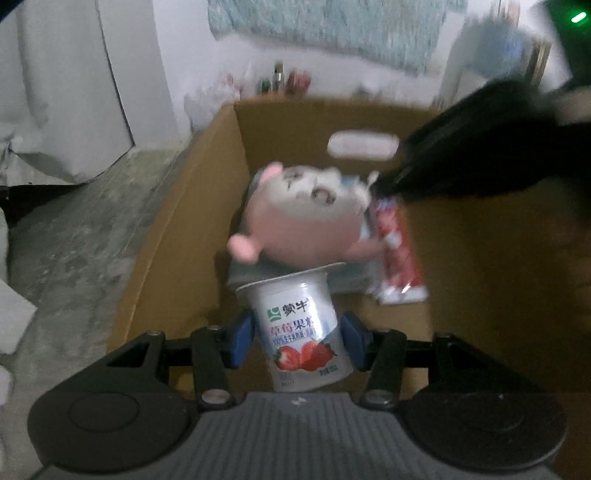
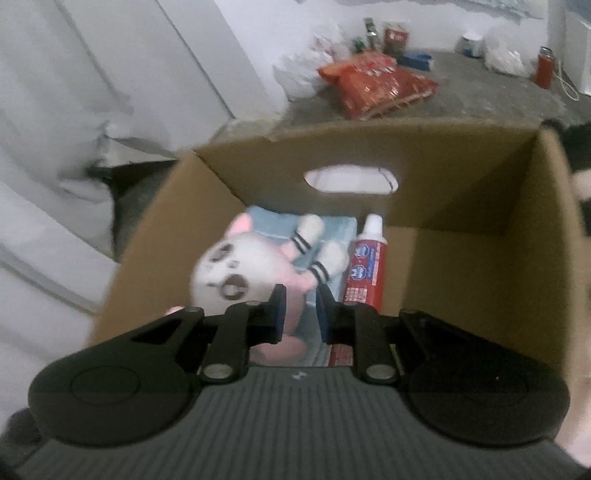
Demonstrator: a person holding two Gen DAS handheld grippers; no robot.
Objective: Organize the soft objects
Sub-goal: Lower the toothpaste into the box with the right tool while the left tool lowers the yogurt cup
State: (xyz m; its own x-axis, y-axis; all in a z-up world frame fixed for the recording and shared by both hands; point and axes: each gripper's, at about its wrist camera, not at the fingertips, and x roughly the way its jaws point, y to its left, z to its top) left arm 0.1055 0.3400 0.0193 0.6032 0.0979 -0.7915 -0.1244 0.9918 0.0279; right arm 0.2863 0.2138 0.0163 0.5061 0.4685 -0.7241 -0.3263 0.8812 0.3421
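My left gripper [image 1: 299, 334] is shut on an upright strawberry yogurt cup [image 1: 306, 325], its blue pads pressing both sides, above the near end of an open cardboard box [image 1: 177, 240]. Inside the box a pink and white plush toy [image 1: 299, 225] lies on a pale blue pack [image 2: 273, 221], with a red toothpaste tube [image 1: 399, 251] to its right. My right gripper [image 2: 301, 299] hangs over the box [image 2: 461, 177] just above the plush [image 2: 240, 269], jaws nearly together, nothing visibly pinched. In the left wrist view its black tip [image 1: 388, 181] is at the plush's upper right.
Behind the box on the concrete floor lie a red snack bag [image 2: 376, 85], white plastic bags [image 2: 310, 62], bottles by the wall [image 2: 369, 33] and a red can [image 2: 545, 68]. White sheeting [image 2: 55, 147] hangs at the left. The box's right half is bare cardboard.
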